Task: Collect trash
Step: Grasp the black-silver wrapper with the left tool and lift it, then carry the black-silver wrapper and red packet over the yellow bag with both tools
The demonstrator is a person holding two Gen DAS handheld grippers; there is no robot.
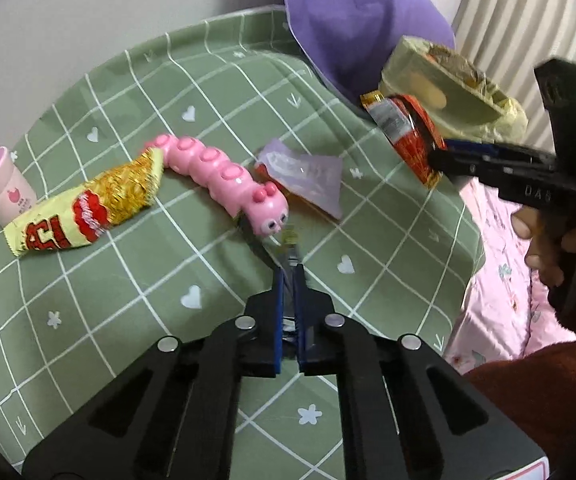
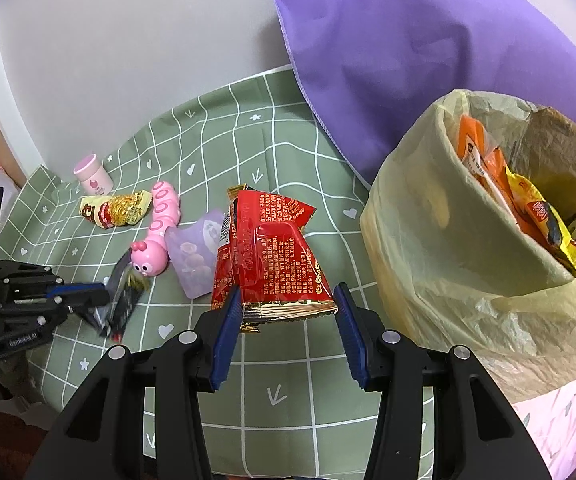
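My left gripper [image 1: 291, 266] is shut on a dark wrapper [image 2: 122, 300], seen edge-on in its own view, just in front of the pink caterpillar toy [image 1: 224, 176]. My right gripper [image 2: 288, 300] is wide, with a red snack wrapper [image 2: 272, 248] standing between its fingers; in the left wrist view the red wrapper [image 1: 407, 136] hangs at the gripper's tip. The yellow-lined trash bin [image 2: 467, 248], holding several wrappers, stands right of it. A yellow and red wrapper [image 1: 88, 208] and a pale purple wrapper [image 1: 307, 176] lie on the green cloth.
A pink jar [image 1: 4, 188] stands at the far left of the green checked cloth [image 1: 168, 300]. A purple cloth [image 2: 427, 60] leans on the wall behind the bin. Pink bedding [image 1: 499, 280] lies to the right.
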